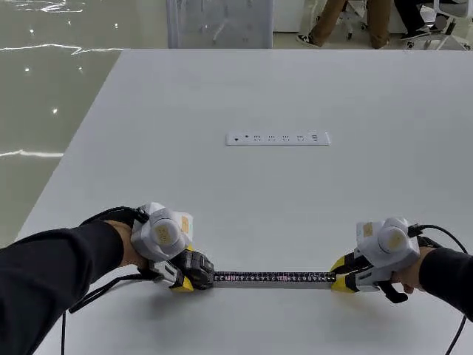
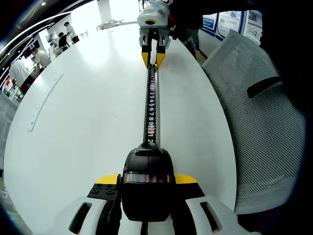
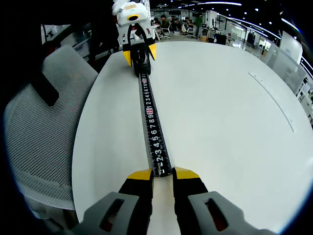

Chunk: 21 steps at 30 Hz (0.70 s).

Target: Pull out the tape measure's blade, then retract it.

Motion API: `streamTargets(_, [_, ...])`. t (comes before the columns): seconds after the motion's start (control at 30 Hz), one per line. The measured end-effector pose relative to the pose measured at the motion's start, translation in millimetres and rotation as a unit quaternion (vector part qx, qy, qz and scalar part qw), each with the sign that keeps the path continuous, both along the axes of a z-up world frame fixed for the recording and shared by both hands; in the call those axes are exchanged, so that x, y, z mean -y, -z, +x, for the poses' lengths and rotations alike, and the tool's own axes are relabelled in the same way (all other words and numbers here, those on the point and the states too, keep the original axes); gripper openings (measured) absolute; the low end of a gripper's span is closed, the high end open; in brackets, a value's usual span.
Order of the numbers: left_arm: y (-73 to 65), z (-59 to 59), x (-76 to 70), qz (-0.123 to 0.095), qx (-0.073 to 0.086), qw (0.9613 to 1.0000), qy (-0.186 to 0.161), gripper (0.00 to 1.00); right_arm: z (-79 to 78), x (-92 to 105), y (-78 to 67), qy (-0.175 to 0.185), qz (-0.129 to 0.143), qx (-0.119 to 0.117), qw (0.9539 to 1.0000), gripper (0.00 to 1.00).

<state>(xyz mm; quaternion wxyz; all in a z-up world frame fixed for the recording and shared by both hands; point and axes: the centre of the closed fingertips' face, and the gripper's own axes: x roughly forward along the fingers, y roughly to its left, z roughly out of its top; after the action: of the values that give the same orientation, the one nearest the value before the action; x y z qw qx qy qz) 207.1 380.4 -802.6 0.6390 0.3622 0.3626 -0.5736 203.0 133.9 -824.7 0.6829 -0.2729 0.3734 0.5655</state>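
The black tape measure case [image 1: 194,269] [image 2: 147,183] rests on the white table near its front edge, with my left gripper [image 1: 179,275] [image 2: 146,180] shut on it. Its blade [image 1: 273,278] [image 2: 151,105] [image 3: 153,129] lies drawn out flat along the table to the right, numbers facing up. My right gripper [image 1: 340,275] [image 3: 162,174] is shut on the blade's end. In the left gripper view the right gripper [image 2: 153,55] pinches the far end of the blade. In the right gripper view the left gripper [image 3: 139,51] holds the case [image 3: 141,58].
A white power strip [image 1: 278,138] lies flat in the middle of the table [image 1: 295,200]. A grey mesh chair [image 2: 264,122] [image 3: 44,132] stands at the table's near edge. People and office chairs are beyond the far end.
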Motion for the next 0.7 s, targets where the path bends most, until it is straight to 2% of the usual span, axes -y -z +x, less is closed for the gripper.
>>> streamTargets(0.17, [0.1, 0.4, 0.6, 0.004, 0.001, 1.0, 0.004, 0.35, 0.6, -0.5, 0.7, -0.015, -0.012, 0.002, 0.9998, 0.12])
streamTargets(0.23, [0.5, 0.4, -0.1, 0.012, 0.002, 0.9999, 0.009, 0.36, 0.9, -0.5, 0.8, -0.012, -0.012, -0.002, 0.9999, 0.12])
streamTargets(0.33, [2.1, -0.3, 0.1, 0.029, 0.013, 0.999, 0.031, 0.36, 1.4, -0.9, 0.5, 0.002, -0.01, -0.015, 0.9998, 0.12])
streamTargets(0.47, [1.3, -0.2, 0.0, 0.027, 0.012, 0.999, 0.034, 0.36, 0.5, -2.1, 0.9, -0.003, -0.023, -0.013, 0.9996, 0.13])
streamTargets(0.57, [0.9, 2.4, -2.0, 0.027, 0.014, 0.9993, 0.024, 0.36, 0.8, -2.4, 0.0, 0.021, -0.016, -0.026, 0.9993, 0.14])
streamTargets(0.67, [0.9, 3.0, -7.2, 0.025, 0.007, 0.9997, -0.002, 0.35, -1.0, -2.9, 0.0, 0.02, -0.016, -0.02, 0.9995, 0.15])
streamTargets(0.7, [1.1, 2.9, -10.9, 0.024, -0.001, 0.9995, -0.019, 0.35, -1.5, -3.3, 0.0, 0.021, -0.018, -0.014, 0.9995, 0.15])
